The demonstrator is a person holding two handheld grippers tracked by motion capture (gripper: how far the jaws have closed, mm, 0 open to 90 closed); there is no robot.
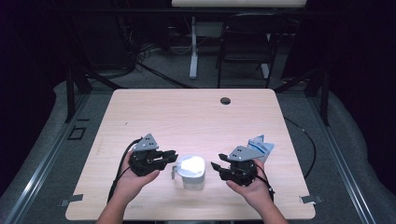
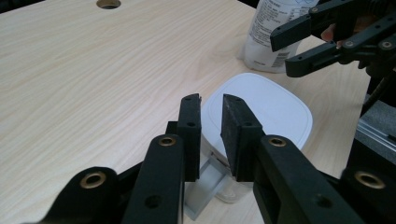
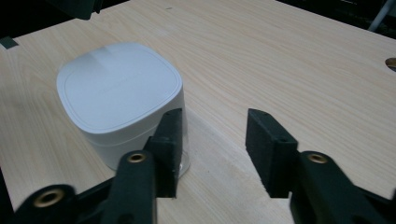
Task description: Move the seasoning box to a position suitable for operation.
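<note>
**A:** How many things are on the pale wooden table (image 1: 196,112)?

**B:** Two. One white, rounded-square plastic container with a lid (image 1: 192,171), and one white pouch with blue print (image 1: 260,145). Two black two-jaw grippers as well, one in each hand.

**A:** Where is the container relative to them?

**B:** Between them in the high view: just right of the left gripper (image 1: 172,157), just left of the right gripper (image 1: 215,165). The pouch lies beyond the right gripper, on its far right side.

**A:** How do the jaws stand?

**B:** The left gripper's (image 2: 211,105) jaws are drawn near each other with a narrow gap, above the container's near edge; I see nothing pinched between them. The right gripper's (image 3: 214,119) jaws are spread wide, with bare table between them and the container just beside its left jaw.

**A:** What does one view add?

**B:** The left gripper view shows a grey tab (image 2: 205,186) at the container's side below the jaws, and small print on the pouch (image 2: 264,32). The high view shows the round cable hole (image 1: 225,100) far across the table.
</note>
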